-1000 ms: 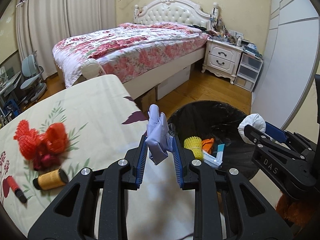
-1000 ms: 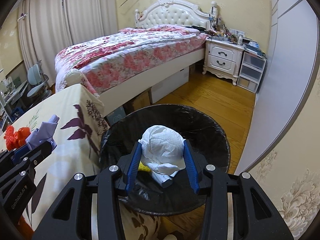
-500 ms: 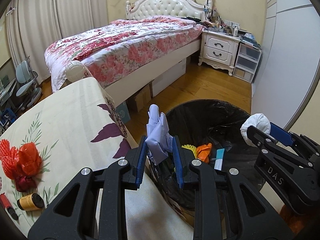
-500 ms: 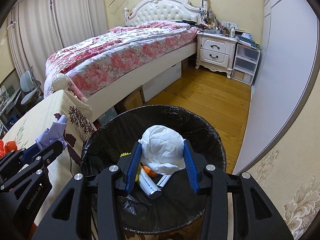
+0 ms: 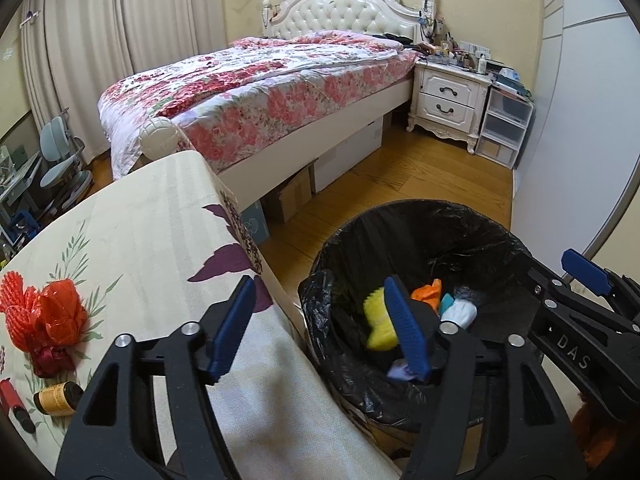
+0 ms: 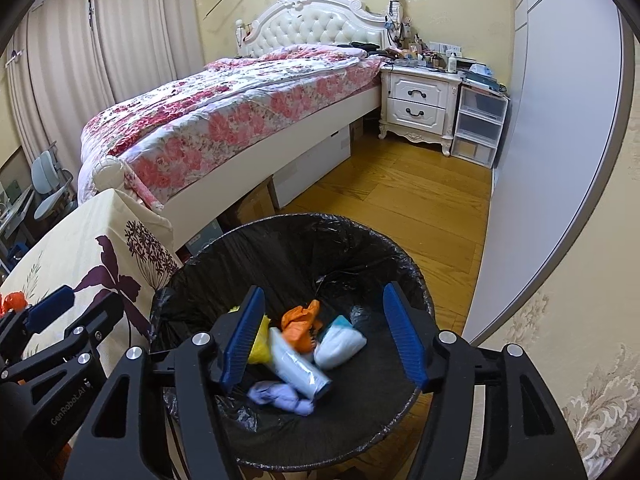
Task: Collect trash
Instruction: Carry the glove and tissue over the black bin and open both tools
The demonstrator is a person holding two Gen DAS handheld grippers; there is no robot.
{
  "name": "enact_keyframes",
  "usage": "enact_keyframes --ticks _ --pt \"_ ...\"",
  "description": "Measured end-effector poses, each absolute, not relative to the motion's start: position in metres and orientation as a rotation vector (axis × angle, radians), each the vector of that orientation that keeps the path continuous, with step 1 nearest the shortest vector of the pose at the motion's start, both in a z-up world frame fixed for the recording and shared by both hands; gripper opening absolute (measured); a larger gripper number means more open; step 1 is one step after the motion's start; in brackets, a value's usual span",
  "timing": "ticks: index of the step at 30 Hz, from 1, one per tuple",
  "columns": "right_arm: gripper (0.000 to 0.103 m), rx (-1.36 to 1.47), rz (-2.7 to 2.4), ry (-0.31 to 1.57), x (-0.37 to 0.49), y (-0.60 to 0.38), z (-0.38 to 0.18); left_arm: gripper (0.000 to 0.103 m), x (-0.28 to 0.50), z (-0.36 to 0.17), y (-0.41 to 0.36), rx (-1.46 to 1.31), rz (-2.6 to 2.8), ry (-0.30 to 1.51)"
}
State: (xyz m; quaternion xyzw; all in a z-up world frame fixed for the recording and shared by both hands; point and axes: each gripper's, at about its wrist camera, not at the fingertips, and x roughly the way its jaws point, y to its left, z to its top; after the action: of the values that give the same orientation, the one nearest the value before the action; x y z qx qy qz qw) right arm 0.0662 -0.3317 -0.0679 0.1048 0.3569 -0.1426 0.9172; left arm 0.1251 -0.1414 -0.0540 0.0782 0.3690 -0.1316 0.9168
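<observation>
left gripper (image 5: 320,330) jaws opening, nothing between pads; right gripper (image 6: 324,334) jaws opening, also empty. below and beyond right jaws, in black-lined trash bin (image 6: 352,240): lilac crumpled glove (image 6: 280,394), white wadded tissue (image 6: 340,342). left of left jaws, on tablecloth: red foam net (image 5: 40,314), likely light, soft, springy; pinch bunched middle. small yellow-labelled bottle (image 5: 56,398) likely stiff, may roll; grip across body.

A home bedroom: floral-quilted bed (image 6: 240,120), white nightstand (image 6: 420,104), long curtains (image 6: 100,60).
</observation>
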Motion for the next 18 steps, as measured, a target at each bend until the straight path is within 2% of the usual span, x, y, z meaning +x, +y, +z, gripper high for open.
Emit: enact_keyframes --ticks 4,18 --pt "0.068 0.213 -0.290 0.734 0.064 -0.327 -0.066 0.076 0.122 -0.049 -0.132 0.135 -0.246 0.761" --pt "0.071 0.181 -0.200 0.749 0.050 -0.282 -0.062 0.078 0.090 -0.031 -0.070 0.082 -0.138 0.757"
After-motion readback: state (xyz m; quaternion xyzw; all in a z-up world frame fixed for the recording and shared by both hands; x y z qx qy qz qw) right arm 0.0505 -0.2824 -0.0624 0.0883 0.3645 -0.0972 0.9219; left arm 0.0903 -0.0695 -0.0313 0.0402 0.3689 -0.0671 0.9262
